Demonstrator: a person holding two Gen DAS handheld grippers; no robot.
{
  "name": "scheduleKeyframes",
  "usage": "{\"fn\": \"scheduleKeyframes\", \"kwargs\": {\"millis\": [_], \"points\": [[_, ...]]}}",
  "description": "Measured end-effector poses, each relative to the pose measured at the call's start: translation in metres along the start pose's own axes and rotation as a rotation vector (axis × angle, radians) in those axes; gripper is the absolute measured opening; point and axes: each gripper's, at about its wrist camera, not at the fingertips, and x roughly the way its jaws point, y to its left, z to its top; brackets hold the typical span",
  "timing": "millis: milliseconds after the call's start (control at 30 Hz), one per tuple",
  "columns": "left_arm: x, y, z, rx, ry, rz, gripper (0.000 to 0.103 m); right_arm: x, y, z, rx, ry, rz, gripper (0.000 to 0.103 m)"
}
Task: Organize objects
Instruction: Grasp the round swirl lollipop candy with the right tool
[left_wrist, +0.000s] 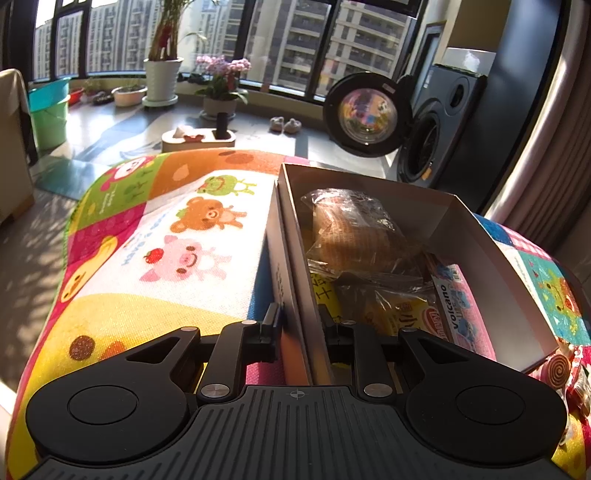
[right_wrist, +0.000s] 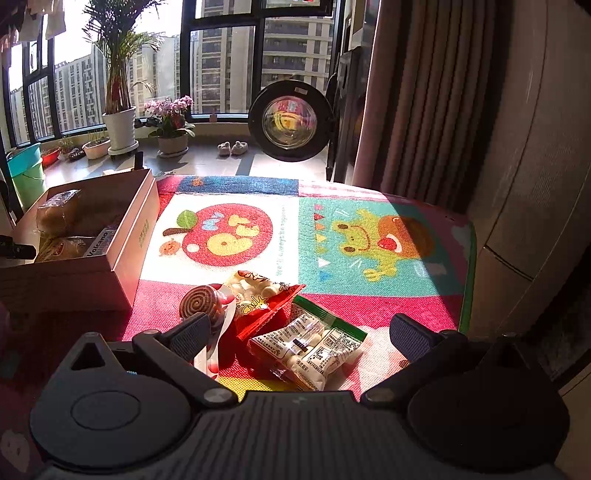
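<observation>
The left gripper (left_wrist: 297, 328) pinches the cardboard box (left_wrist: 480, 254) wall, steadying it, while the right gripper (right_wrist: 303, 338) gapes wide over the snack packets (right_wrist: 306, 350) to load.

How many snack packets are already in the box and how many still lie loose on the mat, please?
In the box: 4 (bread packet, Volcano packet, yellow packet, yellow-label packet)
Loose on the mat: 3 (spiral-biscuit packet, red packet, green-edged packet)
Total: 7
</observation>
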Motion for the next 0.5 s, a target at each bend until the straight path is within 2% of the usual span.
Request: {"fn": "scheduleKeyframes", "kwargs": {"millis": [167, 333, 433, 500], "points": [[0.0, 0.0, 0.001, 0.0, 0.001, 0.0, 0.022, 0.01, 0.028, -0.009, -0.073, 0.028, 0.051, 0.103], [0.0, 0.0, 0.001, 0.002, 0.0, 0.0, 0.022, 0.018, 0.063, -0.012, -0.221, -0.024, 0.025, 0.102], [0.0, 0.0, 0.001, 0.002, -0.001, 0.001, 0.022, 0.031, 0.073, -0.006, -0.251, -0.027, 0.047, 0.087], [0.0, 0.0, 0.001, 0.002, -0.001, 0.001, 0.022, 0.042, 0.079, -0.004, -0.265, -0.013, 0.049, 0.084]]}}
